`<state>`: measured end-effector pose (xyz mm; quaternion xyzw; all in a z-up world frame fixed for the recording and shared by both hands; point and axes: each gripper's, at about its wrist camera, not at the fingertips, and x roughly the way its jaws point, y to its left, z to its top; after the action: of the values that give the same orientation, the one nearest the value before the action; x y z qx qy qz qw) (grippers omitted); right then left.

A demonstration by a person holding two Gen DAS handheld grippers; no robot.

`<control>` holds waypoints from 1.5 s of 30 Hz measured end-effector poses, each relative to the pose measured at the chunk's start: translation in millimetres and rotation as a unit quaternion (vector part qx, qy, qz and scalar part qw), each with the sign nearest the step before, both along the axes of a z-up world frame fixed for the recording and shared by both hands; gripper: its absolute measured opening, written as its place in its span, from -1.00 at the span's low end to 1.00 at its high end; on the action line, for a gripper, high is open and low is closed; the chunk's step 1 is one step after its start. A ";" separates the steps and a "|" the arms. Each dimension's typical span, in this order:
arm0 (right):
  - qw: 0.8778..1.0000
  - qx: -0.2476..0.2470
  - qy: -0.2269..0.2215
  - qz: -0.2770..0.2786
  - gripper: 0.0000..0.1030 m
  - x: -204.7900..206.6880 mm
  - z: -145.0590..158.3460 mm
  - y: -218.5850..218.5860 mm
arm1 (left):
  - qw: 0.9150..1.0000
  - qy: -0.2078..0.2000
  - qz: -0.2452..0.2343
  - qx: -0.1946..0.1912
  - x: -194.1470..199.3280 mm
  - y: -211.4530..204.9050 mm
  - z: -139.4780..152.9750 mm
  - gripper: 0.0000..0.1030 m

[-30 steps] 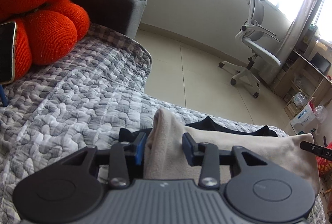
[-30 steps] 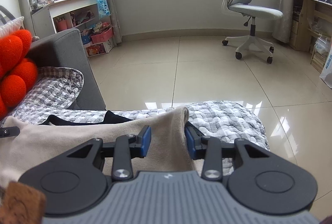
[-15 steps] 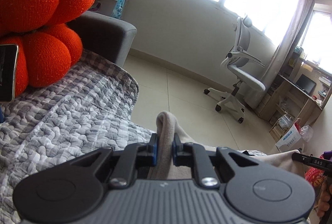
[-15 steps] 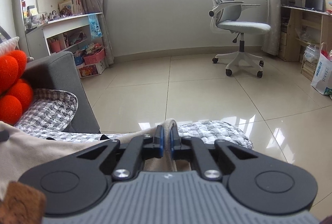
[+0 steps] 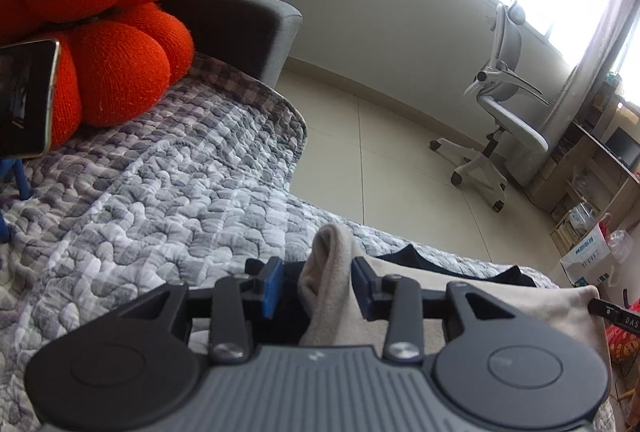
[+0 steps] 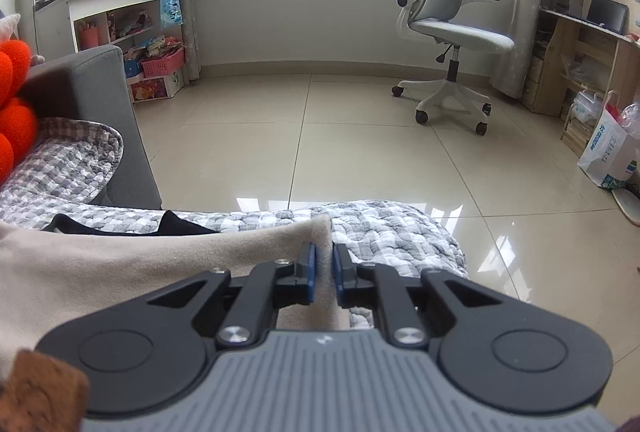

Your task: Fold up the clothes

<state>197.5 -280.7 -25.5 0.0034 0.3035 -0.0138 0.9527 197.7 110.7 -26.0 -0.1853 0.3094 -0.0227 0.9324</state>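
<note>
Left tongs [image 5: 316,290] now parted around beige garment [image 5: 332,272], right tongs [image 6: 323,274] clamped.

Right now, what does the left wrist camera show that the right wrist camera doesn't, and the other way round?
Only the left view shows a phone leaning against the orange cushion, and the left gripper, its fingers apart around a fold of the beige garment.

Only the right view shows the white shelf of clutter, the pink basket and the right gripper, shut on a beige edge.

Both show the grey quilt, black clothing, office chair and tiled floor.
</note>
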 end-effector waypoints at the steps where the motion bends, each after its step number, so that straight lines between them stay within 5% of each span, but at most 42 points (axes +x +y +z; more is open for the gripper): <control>1: 1.000 -0.002 -0.004 -0.003 -0.74 -1.3 2.7 -0.4 | 1.000 -0.003 0.008 -0.010 -1.3 3.8 2.5 -0.12; 5: 1.000 -0.012 0.016 -0.020 -0.74 0.8 -1.0 -3.6 | 0.999 -0.004 0.030 -0.016 -5.8 11.0 5.7 -0.01; 9: 0.996 -0.027 0.061 -0.067 -0.68 7.4 -15.5 -15.4 | 0.998 -0.004 0.040 0.045 -12.5 -6.3 13.3 0.00; 13: 0.994 0.019 0.054 -0.093 -0.68 1.9 -9.2 -32.6 | 0.996 -0.034 0.006 0.087 -23.8 -37.2 29.1 0.08; 20: 0.999 0.042 -0.026 0.017 -0.68 -17.0 20.9 3.6 | 0.990 -0.011 -0.066 0.126 -22.9 -84.9 8.0 0.18; 23: 0.993 0.071 0.005 0.090 -0.68 -14.0 13.1 24.6 | 0.987 0.005 -0.076 0.140 -19.1 -92.3 -3.0 0.19; 25: 0.991 0.048 0.044 0.120 -0.68 -10.1 -1.4 43.3 | 0.987 0.013 -0.074 0.144 -17.5 -91.1 -8.5 0.19; 27: 0.990 0.000 0.064 0.129 -0.68 -7.7 -15.0 54.9 | 0.986 0.012 -0.076 0.147 -17.6 -88.8 -10.5 0.19; 36: 0.996 -0.018 0.062 0.061 -0.69 -6.9 -14.0 25.5 | 0.989 0.005 -0.066 0.128 -18.3 -82.0 -2.2 0.19; 45: 0.995 -0.012 0.060 0.075 -0.51 -7.1 -13.5 35.2 | 0.983 0.012 -0.082 0.166 -16.9 -100.7 -11.4 0.22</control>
<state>190.4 -245.5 -39.0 -0.0320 0.3593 0.0534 0.9311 180.8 10.0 -37.4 -0.0022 0.3344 -0.0454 0.9413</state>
